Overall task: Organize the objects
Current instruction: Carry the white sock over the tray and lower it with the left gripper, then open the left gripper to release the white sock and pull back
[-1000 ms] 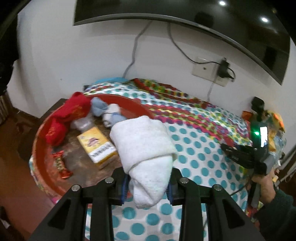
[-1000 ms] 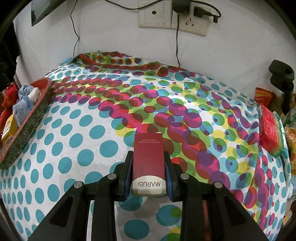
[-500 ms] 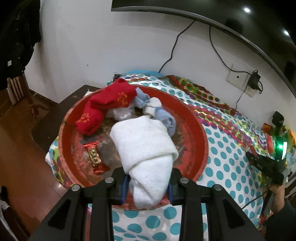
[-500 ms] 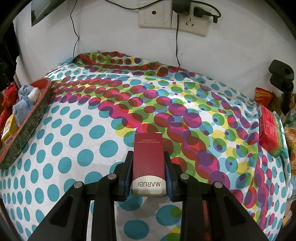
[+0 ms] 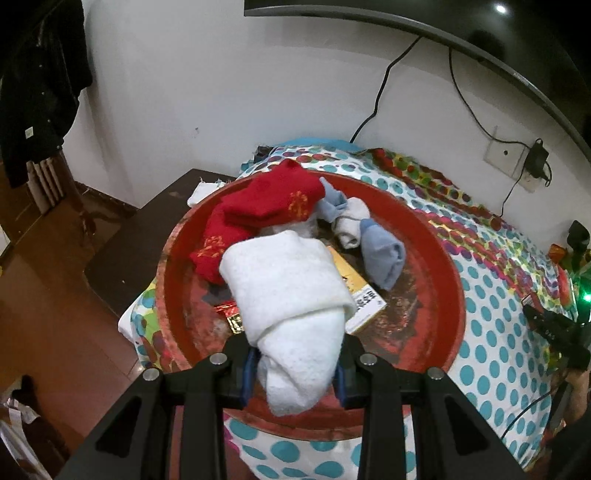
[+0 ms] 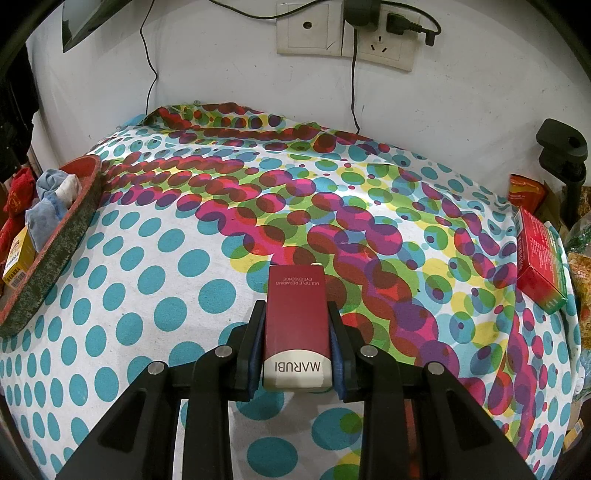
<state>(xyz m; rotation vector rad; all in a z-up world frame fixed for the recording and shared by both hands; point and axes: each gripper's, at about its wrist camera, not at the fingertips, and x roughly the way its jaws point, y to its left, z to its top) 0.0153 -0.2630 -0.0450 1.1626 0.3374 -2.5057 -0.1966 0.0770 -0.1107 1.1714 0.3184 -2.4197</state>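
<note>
My left gripper (image 5: pixel 295 373) is shut on a rolled white towel (image 5: pixel 291 295) and holds it above the round red tray (image 5: pixel 436 251). The tray holds red socks (image 5: pixel 266 206), blue and white socks (image 5: pixel 380 254), a yellow box (image 5: pixel 362 295) and a red candy wrapper (image 5: pixel 231 314). My right gripper (image 6: pixel 295 350) is shut on a dark red MARUBI box (image 6: pixel 296 314) low over the dotted tablecloth (image 6: pixel 166 295). The tray's rim (image 6: pixel 55 251) shows at the left of the right wrist view.
A red and green box (image 6: pixel 539 258) and snack packets (image 6: pixel 524 192) lie at the table's right edge. A black clamp stand (image 6: pixel 561 155) stands there. Wall sockets with cables (image 6: pixel 354 33) are behind. A dark side table (image 5: pixel 147 236) and wooden floor lie left of the tray.
My left gripper has swung left and risen with the towel, so the towel now hangs over the tray's middle. The right gripper and its box have not moved.
</note>
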